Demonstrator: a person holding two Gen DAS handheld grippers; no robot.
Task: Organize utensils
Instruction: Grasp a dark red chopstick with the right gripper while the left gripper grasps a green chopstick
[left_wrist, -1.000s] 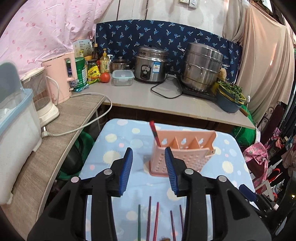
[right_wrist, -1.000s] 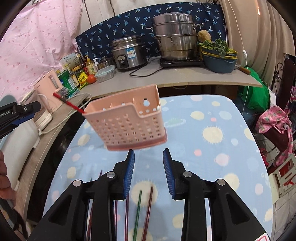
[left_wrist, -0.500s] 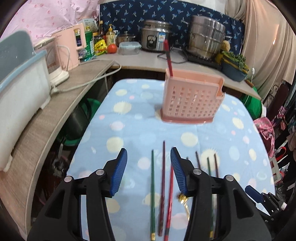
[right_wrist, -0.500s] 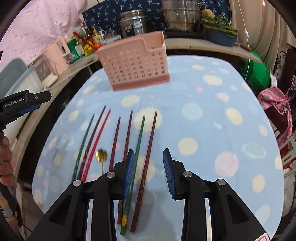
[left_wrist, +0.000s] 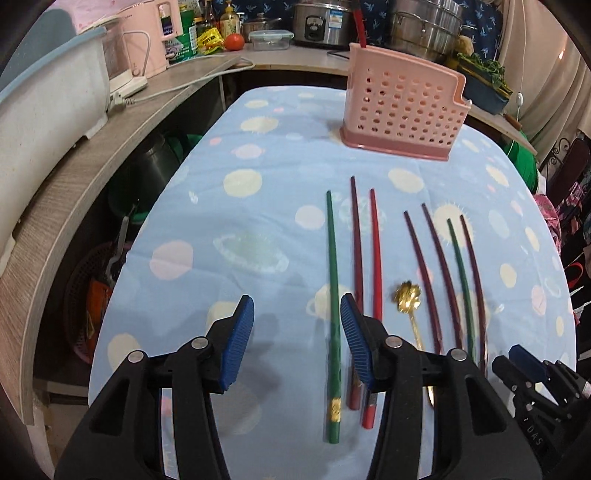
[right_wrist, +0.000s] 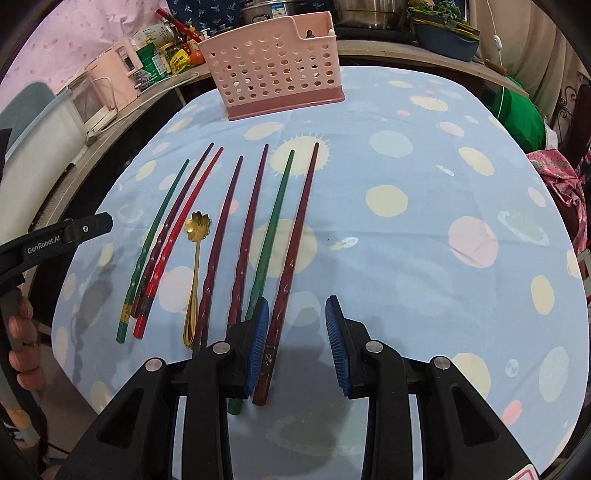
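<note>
Chopsticks (right_wrist: 255, 218) lie side by side in front of the pink holder (right_wrist: 275, 61), farther from both grippers than a second ago. Left gripper (left_wrist: 297, 338) and right gripper (right_wrist: 297, 345), both released, have pulled back over their near ends.

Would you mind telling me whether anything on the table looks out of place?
One thing: a gold spoon lies among the seven chopsticks, the only non-chopstick in the row. The pink holder stands upright; nothing looks spilled or damaged.
</note>
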